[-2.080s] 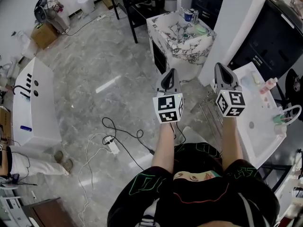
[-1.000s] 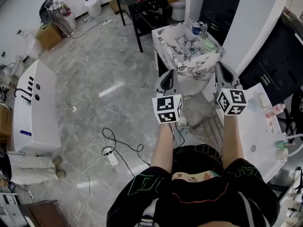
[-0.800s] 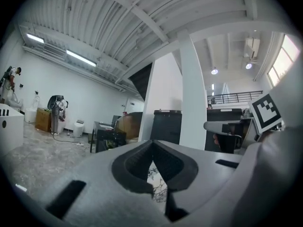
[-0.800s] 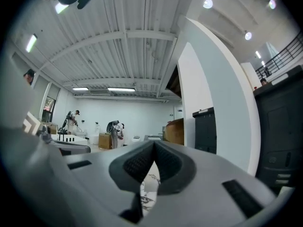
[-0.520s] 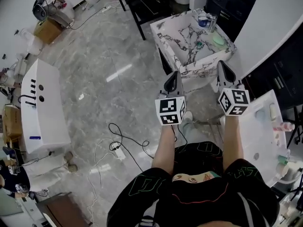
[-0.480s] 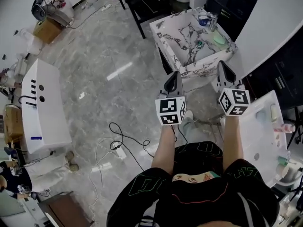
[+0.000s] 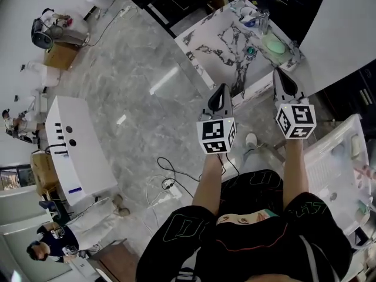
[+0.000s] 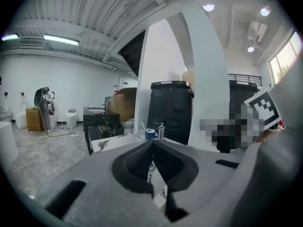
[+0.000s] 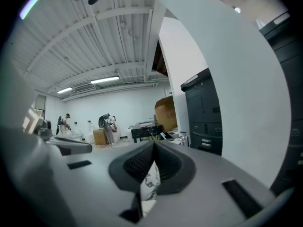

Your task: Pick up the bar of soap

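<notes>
The bar of soap (image 7: 274, 44) is a pale green oval lying on the right rim of the marble-patterned sink (image 7: 202, 37), at the top of the head view. A blue cup (image 7: 249, 21) and a chrome tap (image 7: 262, 20) stand just behind it. My right gripper (image 7: 278, 74) is held up in front of the sink, its tip a little short of the soap, jaws shut and empty. My left gripper (image 7: 222, 90) hovers beside it near the sink's front edge, also shut on nothing. The left gripper view shows the cup (image 8: 150, 134) past the closed jaws; the soap is hidden there.
A white washbasin unit (image 7: 329, 169) with small bottles stands at the right. Another white unit (image 7: 79, 151) lies on the floor at the left. Cables and a power strip (image 7: 167, 184) trail across the grey marble floor. A person (image 7: 50, 245) is at bottom left. Dark cabinets rise behind the sink.
The view has swung and the sink now lies closer to both grippers, which have moved forward toward it. Both stay shut.
</notes>
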`<state>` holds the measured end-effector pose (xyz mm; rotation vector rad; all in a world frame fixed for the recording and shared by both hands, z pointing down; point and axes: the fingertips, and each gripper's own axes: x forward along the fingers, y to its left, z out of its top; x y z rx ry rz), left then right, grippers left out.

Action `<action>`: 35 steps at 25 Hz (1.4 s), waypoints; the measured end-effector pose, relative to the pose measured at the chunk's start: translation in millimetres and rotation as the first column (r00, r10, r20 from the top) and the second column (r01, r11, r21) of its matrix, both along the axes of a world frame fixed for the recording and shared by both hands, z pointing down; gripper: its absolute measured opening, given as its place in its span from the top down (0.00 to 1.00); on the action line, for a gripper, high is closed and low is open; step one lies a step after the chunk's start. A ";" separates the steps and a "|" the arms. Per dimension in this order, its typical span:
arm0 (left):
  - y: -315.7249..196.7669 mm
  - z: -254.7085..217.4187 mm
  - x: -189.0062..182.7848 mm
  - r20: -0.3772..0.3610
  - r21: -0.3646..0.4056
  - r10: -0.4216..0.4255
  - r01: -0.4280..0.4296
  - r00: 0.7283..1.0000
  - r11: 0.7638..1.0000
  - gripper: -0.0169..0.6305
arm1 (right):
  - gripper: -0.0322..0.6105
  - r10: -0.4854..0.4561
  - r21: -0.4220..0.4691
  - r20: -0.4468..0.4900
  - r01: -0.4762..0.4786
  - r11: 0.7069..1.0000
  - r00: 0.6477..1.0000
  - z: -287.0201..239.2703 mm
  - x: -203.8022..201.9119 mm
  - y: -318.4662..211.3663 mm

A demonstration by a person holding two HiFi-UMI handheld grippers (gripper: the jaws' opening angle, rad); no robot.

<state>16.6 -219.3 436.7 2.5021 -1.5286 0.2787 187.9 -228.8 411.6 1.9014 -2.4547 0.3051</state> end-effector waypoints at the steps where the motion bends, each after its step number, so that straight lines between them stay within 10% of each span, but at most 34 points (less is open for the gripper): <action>1: -7.7 -2.2 3.8 0.003 0.004 0.004 -0.004 1.000 1.000 0.96 | 0.94 -0.007 0.006 -0.007 0.007 1.000 1.000 -1.7 0.5 -6.8; 22: -73.6 -11.4 49.2 -0.052 0.045 0.094 -0.092 0.994 0.995 0.96 | 0.94 -0.025 0.096 -0.111 0.035 0.995 0.994 -39.9 20.9 -48.5; 35: -116.7 26.5 94.4 -0.080 -0.055 0.225 -0.229 0.971 0.972 0.96 | 0.94 0.067 -0.045 -0.164 -0.075 0.996 0.984 7.1 67.4 -80.4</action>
